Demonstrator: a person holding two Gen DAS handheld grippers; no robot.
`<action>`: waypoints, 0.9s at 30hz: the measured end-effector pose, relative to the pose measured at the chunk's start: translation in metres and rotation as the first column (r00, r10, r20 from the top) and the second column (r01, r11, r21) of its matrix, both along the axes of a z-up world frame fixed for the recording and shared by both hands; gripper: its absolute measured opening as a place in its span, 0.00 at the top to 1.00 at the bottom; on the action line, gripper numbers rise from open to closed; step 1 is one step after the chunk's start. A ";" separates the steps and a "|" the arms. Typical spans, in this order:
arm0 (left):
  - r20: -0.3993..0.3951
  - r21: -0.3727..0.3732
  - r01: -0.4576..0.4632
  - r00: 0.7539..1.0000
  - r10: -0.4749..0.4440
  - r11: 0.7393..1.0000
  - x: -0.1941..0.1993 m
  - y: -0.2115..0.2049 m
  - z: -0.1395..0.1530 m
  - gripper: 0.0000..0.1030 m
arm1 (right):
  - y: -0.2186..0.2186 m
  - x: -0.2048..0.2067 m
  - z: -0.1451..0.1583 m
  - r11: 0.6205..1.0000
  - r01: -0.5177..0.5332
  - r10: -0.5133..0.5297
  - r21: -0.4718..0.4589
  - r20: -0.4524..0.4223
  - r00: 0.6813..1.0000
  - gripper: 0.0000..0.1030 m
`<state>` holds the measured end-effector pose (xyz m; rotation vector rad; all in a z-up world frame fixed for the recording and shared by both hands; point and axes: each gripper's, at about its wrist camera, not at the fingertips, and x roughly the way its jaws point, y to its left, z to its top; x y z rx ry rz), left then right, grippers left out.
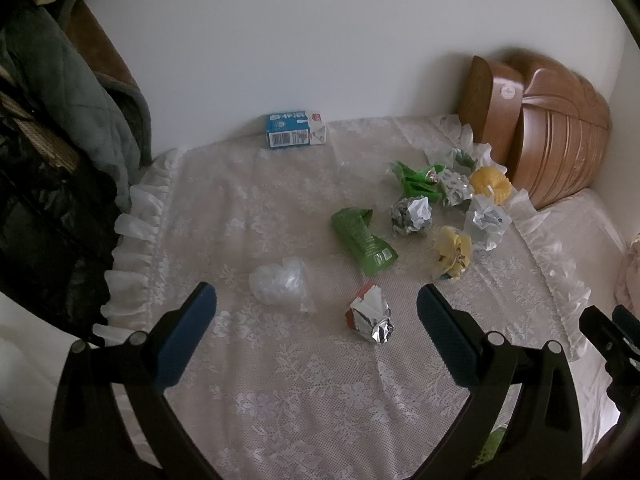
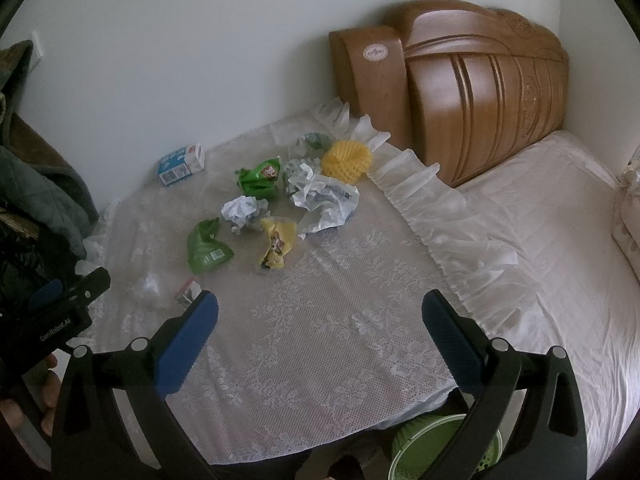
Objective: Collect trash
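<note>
Both grippers hang spread wide over a lace cloth with nothing between their blue pads: the left gripper at the near left, the right gripper at the near right. Trash is scattered on the cloth ahead of them. Nearest the left gripper lie a crumpled foil wrapper with an orange edge and, just to its left, a clear plastic bag. Farther out is a flattened green packet, and right of it a yellow wrapper. Beyond these sit a grey-white paper ball, a white crumpled wrapper, a bright green wrapper and a yellow foam net, close together near the cloth's far right ruffle. A blue and white carton lies on its side against the far wall, well apart from the rest. A wooden headboard stands at the far right. Below the cloth's near edge a green basket shows, possibly a bin, though it is mostly hidden.
</note>
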<state>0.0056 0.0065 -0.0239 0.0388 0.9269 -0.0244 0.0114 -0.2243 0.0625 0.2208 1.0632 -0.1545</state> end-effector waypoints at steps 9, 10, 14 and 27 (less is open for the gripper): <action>-0.012 0.001 0.001 1.000 -0.001 1.000 0.001 0.001 -0.003 0.06 | 0.000 0.000 -0.006 1.000 0.000 0.000 0.001 -0.005 1.000 0.02; -0.016 0.001 0.001 1.000 -0.001 1.000 0.006 0.001 -0.002 0.06 | 0.000 0.000 -0.008 1.000 0.000 0.000 0.001 -0.007 1.000 0.02; -0.034 -0.026 -0.005 0.999 0.005 1.000 0.011 0.006 -0.005 0.06 | 0.002 0.001 -0.013 1.000 -0.005 0.005 0.001 -0.017 1.000 0.02; -0.227 -0.060 -0.092 0.971 0.077 0.994 0.032 0.078 -0.070 0.06 | 0.030 0.008 -0.062 0.995 -0.076 0.084 0.064 -0.126 0.988 0.02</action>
